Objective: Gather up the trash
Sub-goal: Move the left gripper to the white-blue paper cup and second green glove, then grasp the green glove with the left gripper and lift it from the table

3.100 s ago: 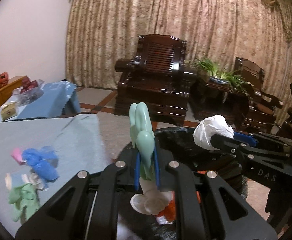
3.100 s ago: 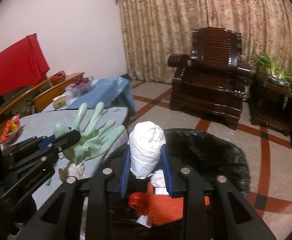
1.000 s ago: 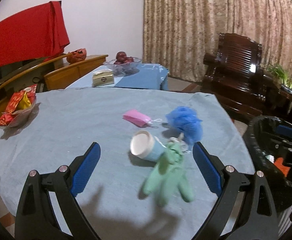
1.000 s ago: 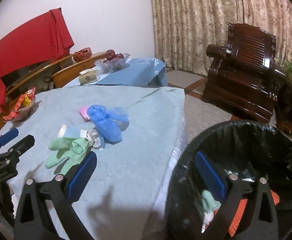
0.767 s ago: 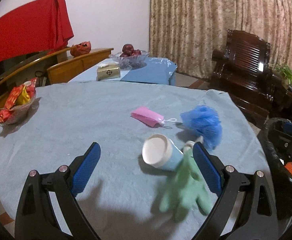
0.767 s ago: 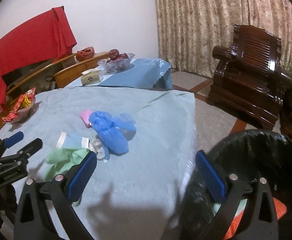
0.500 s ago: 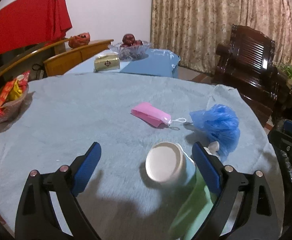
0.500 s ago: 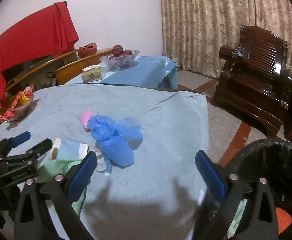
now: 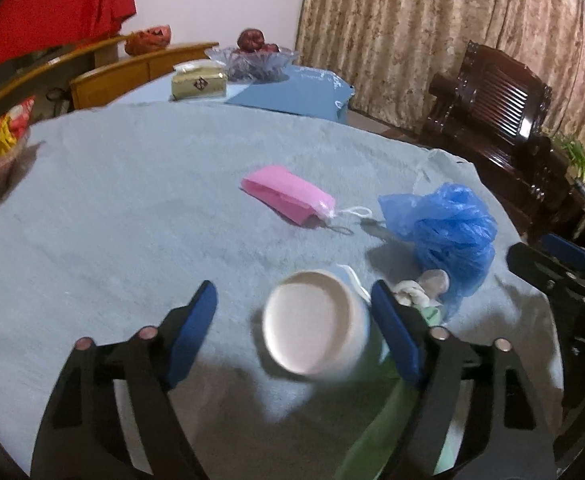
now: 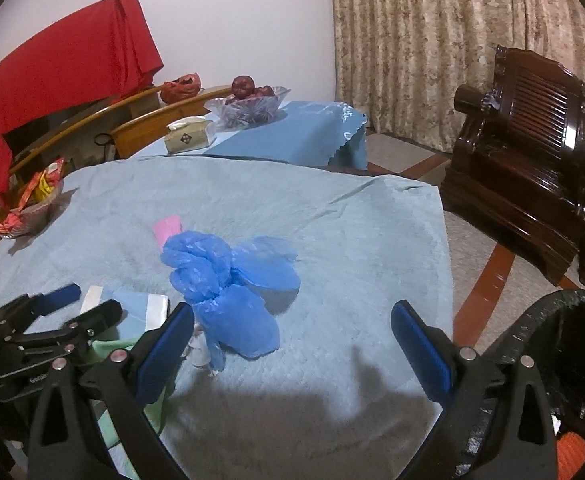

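Two grippers over the bench (image 10: 352,216), both with jaws spread wide and empty. Your bin (image 10: 572,344) sits low on the right, off the bench edge. Blue bag (image 10: 228,280) lies just ahead of your right gripper (image 10: 292,340), leaning toward its left jaw. Paper cup (image 9: 316,338) lies on its side, mouth facing you, squarely between your left gripper (image 9: 292,320) jaws, which is nearer.
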Motion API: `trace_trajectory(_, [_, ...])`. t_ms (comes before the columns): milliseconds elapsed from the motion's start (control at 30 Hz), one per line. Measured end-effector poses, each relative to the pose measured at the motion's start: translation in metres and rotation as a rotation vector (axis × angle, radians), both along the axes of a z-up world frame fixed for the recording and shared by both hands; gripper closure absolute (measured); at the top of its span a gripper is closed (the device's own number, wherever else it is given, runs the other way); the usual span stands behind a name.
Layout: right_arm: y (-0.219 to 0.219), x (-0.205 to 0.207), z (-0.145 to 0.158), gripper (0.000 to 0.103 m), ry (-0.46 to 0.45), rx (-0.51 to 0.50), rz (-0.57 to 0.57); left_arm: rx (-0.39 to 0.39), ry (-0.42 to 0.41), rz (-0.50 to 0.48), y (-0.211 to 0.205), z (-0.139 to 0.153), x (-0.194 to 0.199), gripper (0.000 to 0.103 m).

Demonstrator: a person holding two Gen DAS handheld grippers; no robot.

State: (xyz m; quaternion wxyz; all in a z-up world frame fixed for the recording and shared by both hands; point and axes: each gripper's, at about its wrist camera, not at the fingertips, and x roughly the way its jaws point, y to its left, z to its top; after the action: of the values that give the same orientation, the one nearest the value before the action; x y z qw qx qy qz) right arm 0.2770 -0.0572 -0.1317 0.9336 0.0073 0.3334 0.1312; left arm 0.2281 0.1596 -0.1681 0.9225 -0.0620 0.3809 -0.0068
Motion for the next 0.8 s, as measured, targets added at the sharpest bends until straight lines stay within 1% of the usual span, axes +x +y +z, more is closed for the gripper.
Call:
trace_trajectory(67, [0.001, 0.001, -0.001, 0.006, 0.002, 0.0, 0.003, -0.007, 0.01, -0.011, -0.001, -0.003, 0.001, 0.055])
trace_trajectory(100, [0.002, 0.002, -0.001, 0.006, 0.003, -0.001, 0.005, -0.002, 0.008, -0.005, -0.001, -0.004, 0.001, 0.057])
trace_trajectory(167, [0.004, 0.003, -0.002, 0.006, 0.003, -0.003, 0.008, -0.012, -0.009, 0.003, 0.002, -0.002, 0.0, 0.065])
trace_trajectory(200, [0.004, 0.004, -0.003, 0.006, 0.003, -0.004, 0.009, -0.009, -0.017, 0.008, 0.003, 0.0, 0.0, 0.068])
trace_trajectory(267, [0.006, 0.006, -0.004, 0.006, 0.006, -0.005, 0.014, 0.006, -0.041, 0.011, 0.003, 0.005, -0.001, 0.085])
trace_trajectory(333, [0.01, 0.009, -0.004, 0.006, 0.005, -0.007, 0.021, 0.019, -0.06, 0.007, 0.003, 0.01, 0.0, 0.096])
trace_trajectory(367, [0.012, 0.01, -0.004, 0.006, 0.005, -0.007, 0.024, 0.02, -0.061, 0.002, 0.004, 0.011, 0.001, 0.096])
trace_trajectory(433, [0.016, 0.013, -0.005, 0.006, 0.006, -0.008, 0.03, 0.015, -0.051, 0.001, 0.006, 0.011, 0.005, 0.095])
trace_trajectory(500, [0.018, 0.014, -0.005, 0.006, 0.004, -0.007, 0.033, -0.002, -0.043, 0.008, 0.01, 0.012, 0.004, 0.089])
trace_trajectory(567, [0.018, 0.014, -0.005, 0.006, 0.005, -0.007, 0.035, -0.01, -0.044, 0.017, 0.013, 0.013, -0.001, 0.064])
trace_trajectory(600, [0.018, 0.014, -0.005, 0.006, 0.006, -0.007, 0.035, -0.01, -0.047, 0.02, 0.013, 0.013, -0.004, 0.059])
trace_trajectory(633, [0.017, 0.014, -0.006, 0.006, 0.007, -0.007, 0.035, -0.014, -0.046, 0.017, 0.012, 0.013, -0.008, 0.051])
trace_trajectory(667, [0.017, 0.013, -0.006, 0.006, 0.008, -0.006, 0.035, -0.012, -0.043, 0.014, 0.011, 0.012, -0.01, 0.045])
trace_trajectory(733, [0.015, 0.012, -0.008, 0.006, 0.014, -0.008, 0.033, 0.0, -0.031, 0.006, 0.007, 0.008, -0.014, 0.041])
trace_trajectory(767, [0.015, 0.011, -0.009, 0.006, 0.016, -0.008, 0.032, 0.001, -0.021, 0.004, 0.005, 0.005, -0.015, 0.036])
trace_trajectory(800, [0.014, 0.011, -0.01, 0.006, 0.019, -0.009, 0.03, -0.003, -0.016, 0.005, 0.004, 0.003, -0.016, 0.034])
